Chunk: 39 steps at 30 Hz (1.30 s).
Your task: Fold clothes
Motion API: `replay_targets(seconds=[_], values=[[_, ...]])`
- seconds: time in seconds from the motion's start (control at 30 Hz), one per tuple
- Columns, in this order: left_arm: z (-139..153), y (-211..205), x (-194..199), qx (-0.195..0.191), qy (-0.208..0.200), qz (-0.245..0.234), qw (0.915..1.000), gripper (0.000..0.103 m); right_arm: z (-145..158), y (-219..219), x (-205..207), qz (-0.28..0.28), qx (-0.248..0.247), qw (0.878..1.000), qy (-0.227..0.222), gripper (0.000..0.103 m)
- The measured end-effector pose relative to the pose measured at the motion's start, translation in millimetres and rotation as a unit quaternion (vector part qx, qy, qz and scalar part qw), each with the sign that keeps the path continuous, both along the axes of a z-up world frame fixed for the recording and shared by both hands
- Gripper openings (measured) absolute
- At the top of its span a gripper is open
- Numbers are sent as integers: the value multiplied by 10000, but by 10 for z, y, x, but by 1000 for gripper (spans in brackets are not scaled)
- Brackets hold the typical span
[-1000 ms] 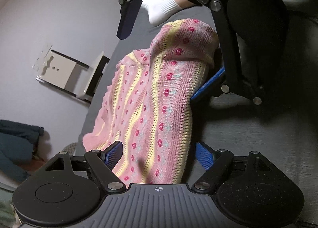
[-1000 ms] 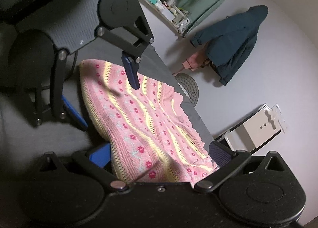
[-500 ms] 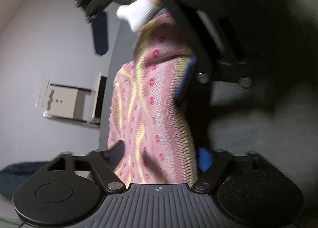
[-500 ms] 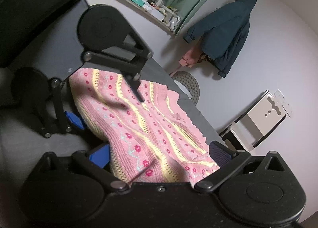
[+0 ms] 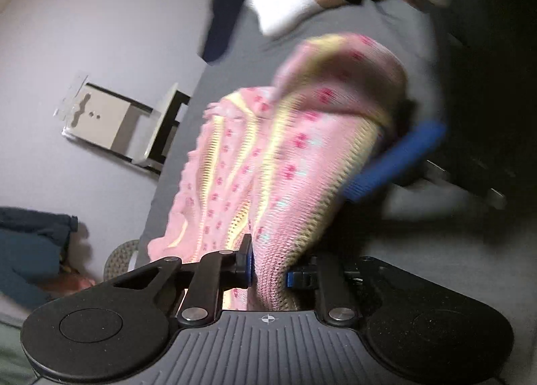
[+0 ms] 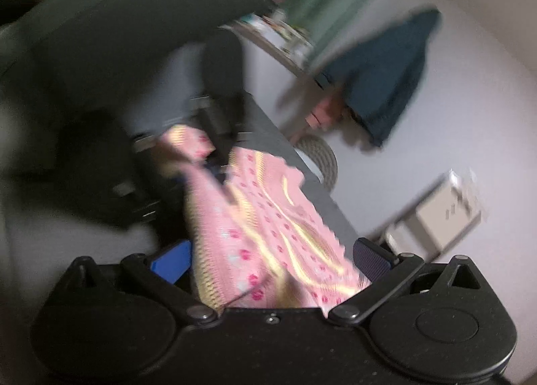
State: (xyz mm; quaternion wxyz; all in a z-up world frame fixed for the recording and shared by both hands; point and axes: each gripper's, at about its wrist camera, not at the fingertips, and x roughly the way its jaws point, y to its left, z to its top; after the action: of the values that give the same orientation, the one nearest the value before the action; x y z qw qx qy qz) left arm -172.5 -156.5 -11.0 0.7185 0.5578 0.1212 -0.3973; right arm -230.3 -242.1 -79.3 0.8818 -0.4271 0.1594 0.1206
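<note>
- Knit garment (image 5: pixel 268 163), pink with yellow stripes and red dots, draped over a grey surface (bed or worktop, cannot tell which), near edge lifted off it, far part lying along the surface toward the wall.
- Left gripper (image 5: pixel 268 272): fingers pressed onto a bunched near edge of the knit, pinching it; likely holding this edge so it can be carried over for a fold.
- Right gripper (image 6: pixel 272 256): blue finger (image 6: pixel 171 262) and dark finger (image 6: pixel 372 256) spread apart with fabric running between them; not clamped, so cloth only passes through or rests there.
- In the left view, the right gripper's blue finger (image 5: pixel 396 163) sits just beside the raised hump of knit, far right; looks positioned to catch the matching edge.
- Both views motion-blurred, fine contact unclear.
- Person's foot in a white sock (image 5: pixel 285 12) on the grey surface beyond the garment, apart from it.
- Background: dark jacket (image 6: pixel 386 76) hanging on the wall, white stool (image 5: pixel 110 123) on the floor.
- Judgement: early fold, edge grasp half set.
</note>
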Motion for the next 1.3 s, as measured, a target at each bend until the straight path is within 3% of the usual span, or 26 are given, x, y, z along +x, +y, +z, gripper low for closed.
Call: replay_targets(seconds=[0.1,0.23,0.3,0.37,0.43,0.47,0.57,0.6,0.63,0.73,0.77,0.9,0.93,0.97,1.03,1.2,1.3], values=[[120,-11,19,-138,101,61,9998,17,-173,137,-77,196,-642,9975,-220,103],[207,51,60,-245,159,81,9995,17,-357,240,20,-35,-1239,9917,-349,100],[215,75,110,-258,175,78,9995,17,-379,254,85,-168,-1350,9900,-375,91],[209,66,174,-255,191,55,9995,17,-410,250,150,-314,-1500,9875,-356,69],[195,58,216,-239,211,56,9995,17,-442,237,198,-407,-1634,9851,-355,62],[183,50,239,-216,217,65,9995,17,-453,225,208,-399,-1666,9846,-333,52],[124,25,249,-47,128,-27,9999,19,-420,204,223,-398,-1582,9863,-251,36],[89,29,216,15,8,-105,9999,23,-392,192,227,-396,-1516,9874,-218,35],[42,36,186,95,-123,-179,9997,32,-354,179,228,-405,-1424,9888,-206,34],[-55,63,90,180,-558,-234,9980,81,-213,121,231,-452,-1043,9934,-115,33],[-77,75,77,157,-650,-244,9975,85,-169,99,230,-474,-909,9947,-74,33],[-97,91,186,-76,-453,22,9989,84,-28,-11,210,-503,-497,9975,23,32],[-91,84,221,-112,-428,119,9990,71,-7,-33,211,-509,-447,9977,46,32],[-88,75,259,-72,-387,174,9991,39,5,-51,209,-507,-436,9977,58,32],[-68,62,320,-20,-286,221,9993,23,16,-69,205,-496,-436,9978,38,32],[55,71,373,-43,-223,204,9995,19,-10,-79,220,-481,-619,9969,1,33],[120,79,426,-140,-148,235,9995,19,-103,-59,207,-473,-906,9947,-96,49]])
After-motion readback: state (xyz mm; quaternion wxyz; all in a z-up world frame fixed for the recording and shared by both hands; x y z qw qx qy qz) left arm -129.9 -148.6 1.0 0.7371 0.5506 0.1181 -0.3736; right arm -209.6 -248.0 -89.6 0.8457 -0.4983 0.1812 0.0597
